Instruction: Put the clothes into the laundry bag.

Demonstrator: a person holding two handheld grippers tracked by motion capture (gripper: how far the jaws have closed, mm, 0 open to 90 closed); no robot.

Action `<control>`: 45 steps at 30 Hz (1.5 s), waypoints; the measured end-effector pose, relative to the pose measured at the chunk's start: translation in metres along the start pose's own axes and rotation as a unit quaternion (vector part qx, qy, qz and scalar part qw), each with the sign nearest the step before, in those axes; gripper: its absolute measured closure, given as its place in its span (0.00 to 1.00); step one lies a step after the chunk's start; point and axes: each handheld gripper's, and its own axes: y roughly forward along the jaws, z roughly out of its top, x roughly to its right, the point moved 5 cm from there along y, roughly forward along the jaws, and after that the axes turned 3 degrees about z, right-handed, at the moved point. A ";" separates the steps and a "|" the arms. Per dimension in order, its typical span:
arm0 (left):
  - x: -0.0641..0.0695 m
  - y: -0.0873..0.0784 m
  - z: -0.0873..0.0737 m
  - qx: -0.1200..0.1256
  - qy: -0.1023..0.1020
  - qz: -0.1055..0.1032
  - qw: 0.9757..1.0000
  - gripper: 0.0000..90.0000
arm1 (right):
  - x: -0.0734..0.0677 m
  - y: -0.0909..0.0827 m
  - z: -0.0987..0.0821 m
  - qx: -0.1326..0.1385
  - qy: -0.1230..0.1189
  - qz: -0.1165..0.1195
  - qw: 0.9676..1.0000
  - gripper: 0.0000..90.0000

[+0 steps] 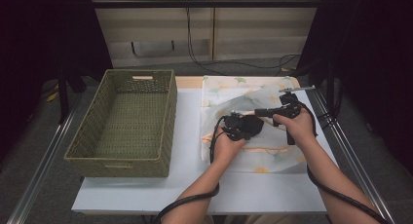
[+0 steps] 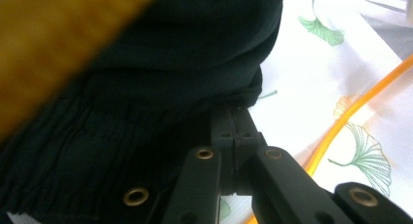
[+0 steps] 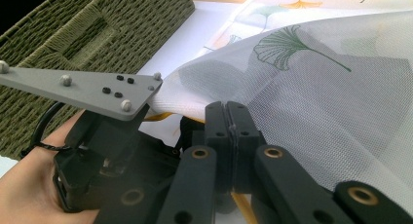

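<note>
On the white worktop (image 1: 185,136), a sheer mesh laundry bag (image 1: 243,95) printed with green and yellow ginkgo leaves lies at about three o'clock of a woven basket (image 1: 124,124). The bag is thin, fine-netted and semi-transparent, edged with an orange zip or piping (image 2: 341,126) that curves across it in the left gripper view. Its long axis runs from six to twelve o'clock in the high view, from the person's side towards the far edge of the worktop.

A dark, soft garment (image 2: 160,87) with a gathered, ribbed band sits bunched near the middle of the bag. The left tongs (image 1: 238,126) are pressed together at its edge; in the left gripper view (image 2: 237,131) the cloth folds over their tips, so whether fabric is actually pinched cannot be told. The left hand (image 1: 226,146) comes in from six o'clock.

The right tongs (image 1: 260,112) point towards nine o'clock in the high view, held level by the right hand (image 1: 294,126). In the right gripper view (image 3: 228,121) they are clamped on the bag's mesh layer, which rises from them as a taut, tented sheet.

The basket is rectangular, olive-green, of coarse twisted cord, with a cut-out handle in its end wall. It stands at nine o'clock of the hands, well apart from them.
</note>
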 end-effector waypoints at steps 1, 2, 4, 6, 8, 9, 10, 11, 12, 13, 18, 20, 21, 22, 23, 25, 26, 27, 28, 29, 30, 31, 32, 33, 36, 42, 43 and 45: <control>0.000 0.000 0.001 0.001 0.000 0.002 1.000 1.00 | 0.000 0.000 0.000 0.000 0.001 0.000 1.000 1.00; -0.001 0.000 0.001 -0.001 0.002 0.002 1.000 1.00 | 0.001 0.000 -0.001 -0.001 0.003 0.001 1.000 1.00; -0.003 0.001 0.003 0.005 -0.002 0.006 1.000 1.00 | 0.001 0.000 -0.001 0.000 0.004 0.002 1.000 1.00; -0.005 0.001 0.005 0.011 -0.007 0.010 1.000 1.00 | 0.001 0.000 -0.001 0.001 0.003 0.003 1.000 1.00; -0.008 0.001 0.006 0.016 -0.009 0.017 1.000 1.00 | 0.001 -0.001 -0.001 0.000 0.003 0.002 1.000 1.00; -0.010 0.000 0.007 0.014 -0.008 0.018 1.000 1.00 | 0.001 -0.001 -0.001 0.000 0.003 0.003 1.000 1.00; -0.012 0.000 0.008 0.016 -0.008 0.020 1.000 1.00 | 0.001 -0.001 -0.001 0.000 0.003 0.003 1.000 1.00; -0.014 0.000 0.009 0.019 -0.009 0.023 1.000 1.00 | 0.001 -0.001 -0.001 0.000 0.004 0.003 1.000 1.00; -0.015 0.000 0.009 0.018 -0.008 0.024 1.000 1.00 | 0.002 -0.001 -0.001 -0.001 0.004 0.004 1.000 1.00; -0.016 0.000 0.010 0.018 -0.008 0.027 0.999 1.00 | 0.002 -0.001 -0.001 -0.001 0.002 0.003 1.000 1.00; -0.022 -0.002 0.013 0.029 -0.008 0.041 0.999 1.00 | 0.003 0.000 -0.004 -0.004 0.008 0.004 1.000 1.00; -0.025 -0.004 0.014 0.032 -0.010 0.043 0.999 1.00 | 0.003 0.000 -0.004 -0.005 0.008 0.005 1.000 1.00; -0.026 -0.004 0.015 0.039 -0.015 0.048 0.998 1.00 | 0.003 0.000 -0.004 -0.005 0.008 0.005 1.000 1.00; -0.028 -0.005 0.016 0.042 -0.013 0.050 0.998 1.00 | 0.003 0.000 -0.004 -0.005 0.007 0.006 1.000 1.00; -0.029 -0.007 0.017 0.046 -0.015 0.051 0.997 1.00 | 0.003 0.000 -0.005 -0.006 0.007 0.006 1.000 1.00; -0.032 -0.009 0.019 0.053 -0.015 0.059 0.997 1.00 | 0.002 0.000 -0.004 -0.005 0.006 0.006 1.000 1.00; -0.033 -0.010 0.019 0.052 -0.013 0.061 0.997 1.00 | 0.002 -0.001 -0.004 -0.005 0.005 0.006 1.000 1.00; -0.033 -0.011 0.019 0.054 -0.016 0.061 0.997 1.00 | 0.002 0.000 -0.004 -0.006 0.004 0.005 1.000 1.00; -0.034 -0.012 0.020 0.057 -0.016 0.065 0.996 1.00 | 0.002 0.000 -0.005 -0.006 0.005 0.006 1.000 1.00; -0.035 -0.013 0.019 0.056 -0.016 0.065 0.996 1.00 | 0.001 0.000 -0.005 -0.006 0.006 0.007 1.000 1.00; -0.036 -0.013 0.019 0.058 -0.017 0.065 0.996 1.00 | 0.001 0.000 -0.005 -0.005 0.004 0.007 1.000 1.00; -0.036 -0.014 0.020 0.061 -0.019 0.066 0.996 1.00 | 0.001 0.001 -0.004 -0.005 0.002 0.007 1.000 1.00; -0.036 -0.014 0.020 0.061 -0.022 0.063 0.996 1.00 | 0.001 0.001 -0.004 -0.005 0.002 0.006 1.000 1.00; -0.036 -0.015 0.019 0.059 -0.019 0.064 0.996 1.00 | 0.000 0.001 -0.005 -0.007 0.005 0.007 1.000 1.00; -0.035 -0.017 0.018 0.055 -0.021 0.056 0.997 1.00 | 0.000 0.001 -0.005 -0.007 0.004 0.006 1.000 1.00; -0.033 -0.026 0.015 0.044 -0.012 0.049 0.998 1.00 | 0.000 0.001 -0.005 -0.007 0.005 0.004 1.000 1.00; -0.032 -0.028 0.015 0.044 -0.012 0.046 0.998 1.00 | 0.000 0.000 -0.005 -0.007 0.004 0.003 1.000 1.00; -0.030 -0.032 0.014 0.039 -0.009 0.040 0.998 1.00 | 0.000 0.001 -0.004 -0.006 0.003 0.003 1.000 1.00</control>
